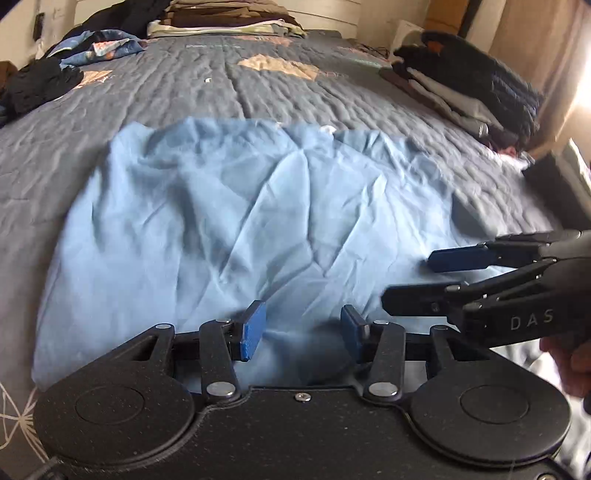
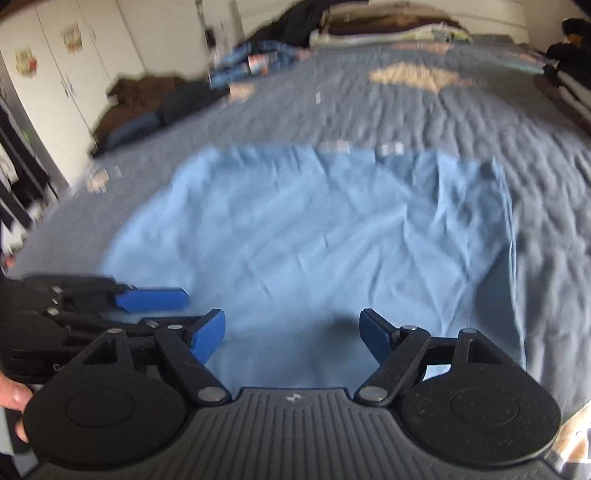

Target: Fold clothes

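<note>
A light blue garment (image 1: 229,221) lies spread and wrinkled on the grey quilted bed (image 1: 147,96); it also shows in the right wrist view (image 2: 314,229). My left gripper (image 1: 303,330) is open, low over the garment's near edge, holding nothing. My right gripper (image 2: 291,334) is open over the near part of the garment, holding nothing. The right gripper shows in the left wrist view (image 1: 417,280) at the right, open. The left gripper shows in the right wrist view (image 2: 173,310) at the left.
A stack of folded clothes (image 1: 465,88) sits on the bed's right side. Loose dark and patterned clothes (image 1: 74,62) lie at the far left. Another folded pile (image 1: 225,22) is at the head of the bed. White wardrobes (image 2: 74,66) stand left.
</note>
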Action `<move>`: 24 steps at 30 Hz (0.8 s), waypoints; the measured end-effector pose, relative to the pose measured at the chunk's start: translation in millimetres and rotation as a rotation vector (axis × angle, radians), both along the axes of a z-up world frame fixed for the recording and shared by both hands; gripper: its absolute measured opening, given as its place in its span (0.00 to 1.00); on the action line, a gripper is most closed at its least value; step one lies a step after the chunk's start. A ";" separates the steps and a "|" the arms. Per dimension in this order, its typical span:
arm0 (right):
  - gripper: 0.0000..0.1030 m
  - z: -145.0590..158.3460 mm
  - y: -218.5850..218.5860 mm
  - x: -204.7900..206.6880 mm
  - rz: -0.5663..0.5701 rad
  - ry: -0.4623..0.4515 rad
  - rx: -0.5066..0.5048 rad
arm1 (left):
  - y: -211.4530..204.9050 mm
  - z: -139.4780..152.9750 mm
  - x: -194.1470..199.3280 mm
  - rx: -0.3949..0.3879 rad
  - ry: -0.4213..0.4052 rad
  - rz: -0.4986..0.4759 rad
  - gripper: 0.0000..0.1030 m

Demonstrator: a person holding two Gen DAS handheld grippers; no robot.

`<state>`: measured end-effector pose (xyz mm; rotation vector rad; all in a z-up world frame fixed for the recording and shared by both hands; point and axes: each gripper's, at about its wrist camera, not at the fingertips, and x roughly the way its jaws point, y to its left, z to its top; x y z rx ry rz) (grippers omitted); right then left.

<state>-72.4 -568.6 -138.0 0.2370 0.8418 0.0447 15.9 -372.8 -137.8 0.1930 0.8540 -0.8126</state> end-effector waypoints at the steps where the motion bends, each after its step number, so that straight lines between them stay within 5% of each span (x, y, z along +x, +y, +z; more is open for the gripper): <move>1: 0.76 -9.7 1.6 -1.7 0.010 0.019 -0.038 | 3.9 0.6 2.1 0.014 -0.007 0.002 0.44; 6: 0.76 -8.7 -24.7 -25.2 -0.035 0.035 -0.125 | 34.7 1.4 18.3 0.094 -0.064 0.088 0.44; 11: 0.77 3.0 -54.2 -44.1 -0.130 0.072 -0.135 | 59.8 16.5 32.2 0.096 -0.048 0.180 0.43; 15: 0.77 31.2 -63.5 -54.7 -0.192 -0.029 -0.063 | 59.4 37.2 27.4 -0.013 -0.035 0.211 0.42; 20: 0.77 52.6 -19.7 -16.6 -0.068 -0.122 -0.014 | 28.7 35.0 19.5 -0.035 -0.035 0.151 0.44; 24: 0.77 26.9 4.8 30.6 -0.038 -0.083 0.050 | 23.1 4.4 21.7 0.035 0.019 0.133 0.45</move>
